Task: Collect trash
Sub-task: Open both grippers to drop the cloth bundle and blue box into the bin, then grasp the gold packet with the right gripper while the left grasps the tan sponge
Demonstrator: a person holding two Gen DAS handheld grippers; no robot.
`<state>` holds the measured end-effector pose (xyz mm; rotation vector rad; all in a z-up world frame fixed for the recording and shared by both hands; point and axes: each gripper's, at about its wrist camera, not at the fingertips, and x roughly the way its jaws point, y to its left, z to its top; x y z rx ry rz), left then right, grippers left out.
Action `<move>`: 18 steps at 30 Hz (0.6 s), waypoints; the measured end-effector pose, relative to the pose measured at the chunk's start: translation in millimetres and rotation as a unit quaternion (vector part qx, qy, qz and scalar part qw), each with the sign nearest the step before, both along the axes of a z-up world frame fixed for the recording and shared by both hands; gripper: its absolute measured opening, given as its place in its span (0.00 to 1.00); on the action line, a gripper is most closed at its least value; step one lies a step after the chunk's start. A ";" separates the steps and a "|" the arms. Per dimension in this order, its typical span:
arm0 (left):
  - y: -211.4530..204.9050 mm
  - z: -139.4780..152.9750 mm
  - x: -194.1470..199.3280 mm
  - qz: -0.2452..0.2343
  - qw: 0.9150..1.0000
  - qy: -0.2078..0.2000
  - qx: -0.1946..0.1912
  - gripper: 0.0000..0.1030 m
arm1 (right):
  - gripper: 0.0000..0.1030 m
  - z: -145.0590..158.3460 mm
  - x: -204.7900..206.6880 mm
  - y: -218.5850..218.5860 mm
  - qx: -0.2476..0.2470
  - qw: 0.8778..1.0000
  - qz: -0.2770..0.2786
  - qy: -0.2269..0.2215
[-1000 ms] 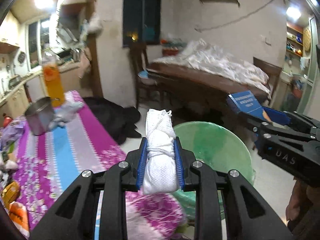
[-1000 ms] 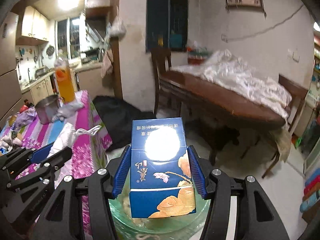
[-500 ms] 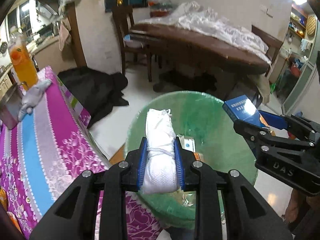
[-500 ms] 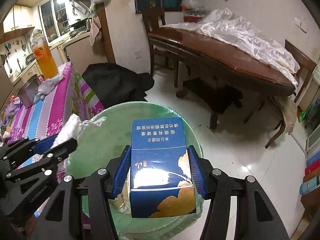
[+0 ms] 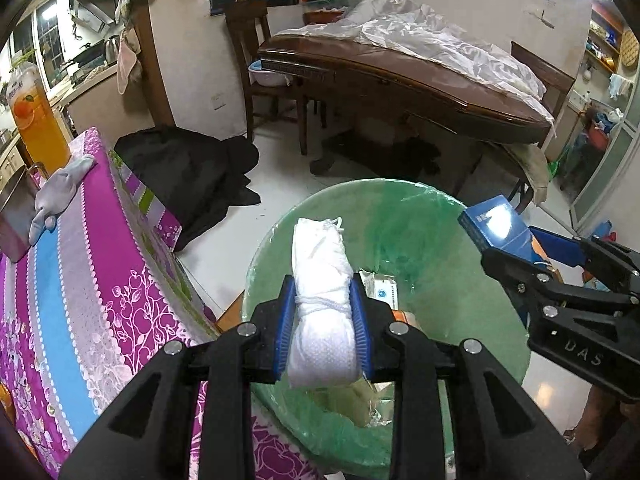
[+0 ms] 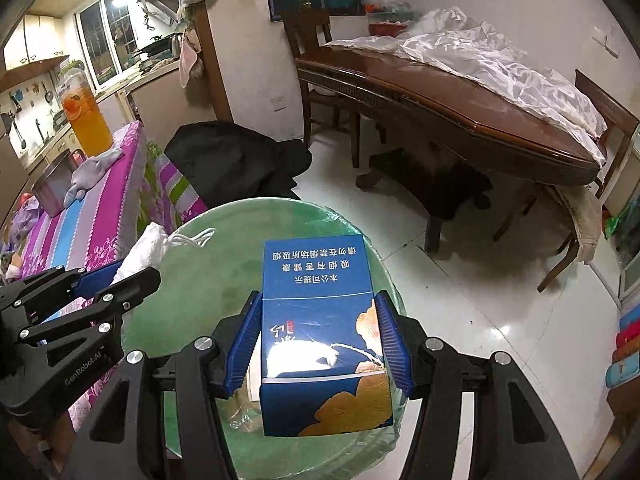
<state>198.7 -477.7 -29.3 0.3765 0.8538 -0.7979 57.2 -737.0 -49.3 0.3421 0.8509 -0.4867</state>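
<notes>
Left wrist view: the left gripper point(image 5: 320, 328) sits above the green-lined trash bin point(image 5: 420, 216) with a rolled white face mask point(image 5: 320, 300) between its blue pads; its jaws have just been opening a little, and the mask is between them, its sides touching both pads. The roll, bound by its own ear loop, points out over the bin's mouth. At the bin's bottom lie a small printed packet point(image 5: 380, 290) and other scraps too dim to identify. Beside the bin on the left stands the table with a magenta floral cloth point(image 5: 80, 280), bearing a grey glove point(image 5: 60, 196), a metal pot point(image 5: 14, 216) and a tall bottle of orange drink point(image 5: 38, 124). Right wrist view: the right gripper point(image 6: 320, 340) is over the same bin with a blue cigarette pack point(image 6: 320, 320) between its pads; its jaws have just been opening, and a narrow gap shows on each side of the pack, so the pads seem not to press it. The pack is lengthwise between the fingers, its printed warning end pointing away. A black garment point(image 6: 236, 160) lies on the white floor beyond the bin, and a dark wooden dining table point(image 6: 460, 108) draped with clear plastic sheet point(image 6: 500, 64) fills the background.
</notes>
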 end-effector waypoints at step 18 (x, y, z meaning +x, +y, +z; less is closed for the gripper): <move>-3.4 -5.5 -4.2 -0.004 1.000 -0.005 0.005 0.57 | 0.71 9.3 -19.3 -5.1 0.000 0.999 -0.022 -0.032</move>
